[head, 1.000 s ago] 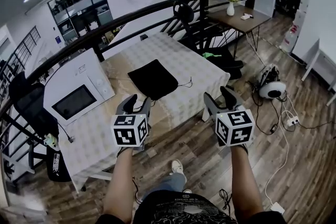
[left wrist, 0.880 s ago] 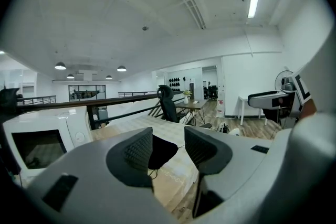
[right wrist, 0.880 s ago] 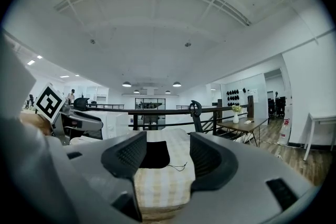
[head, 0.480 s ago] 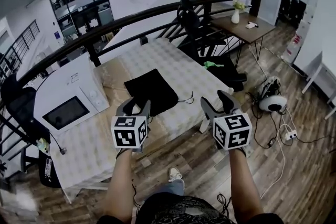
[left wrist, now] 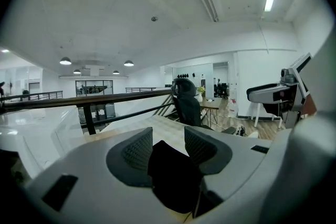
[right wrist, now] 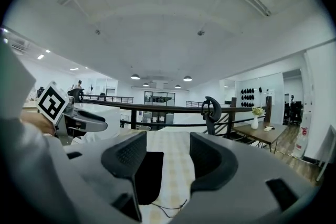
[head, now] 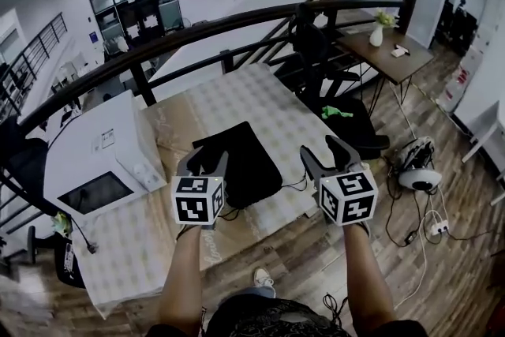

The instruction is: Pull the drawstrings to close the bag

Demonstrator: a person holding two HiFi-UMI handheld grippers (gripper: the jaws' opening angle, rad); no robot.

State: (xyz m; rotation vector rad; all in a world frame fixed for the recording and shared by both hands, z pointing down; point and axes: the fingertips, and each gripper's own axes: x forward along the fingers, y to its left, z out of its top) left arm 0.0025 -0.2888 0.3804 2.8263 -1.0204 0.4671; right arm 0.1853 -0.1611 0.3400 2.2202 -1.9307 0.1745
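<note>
A flat black drawstring bag (head: 241,158) lies on the checked tablecloth (head: 260,102); its thin black cord (head: 298,184) trails off the near right corner. My left gripper (head: 203,160) hovers open over the bag's near left edge, and the bag (left wrist: 170,176) shows dark between its jaws. To the right of the bag my right gripper (head: 330,154) is held open above the table's near edge; in its view the bag (right wrist: 148,176) sits left of centre, with the cord (right wrist: 168,208) below. Neither gripper touches anything.
A white microwave (head: 99,158) stands on the table's left part. A dark railing (head: 205,28) runs behind the table. An office chair (head: 335,95) is at the far right, a wooden desk with a vase (head: 377,34) beyond it. Cables and a power strip (head: 436,229) lie on the floor.
The view has closed in on the table: bag and microwave sit nearer and larger. Both grippers stay open and have come over the table's near edge, the left one above the bag.
</note>
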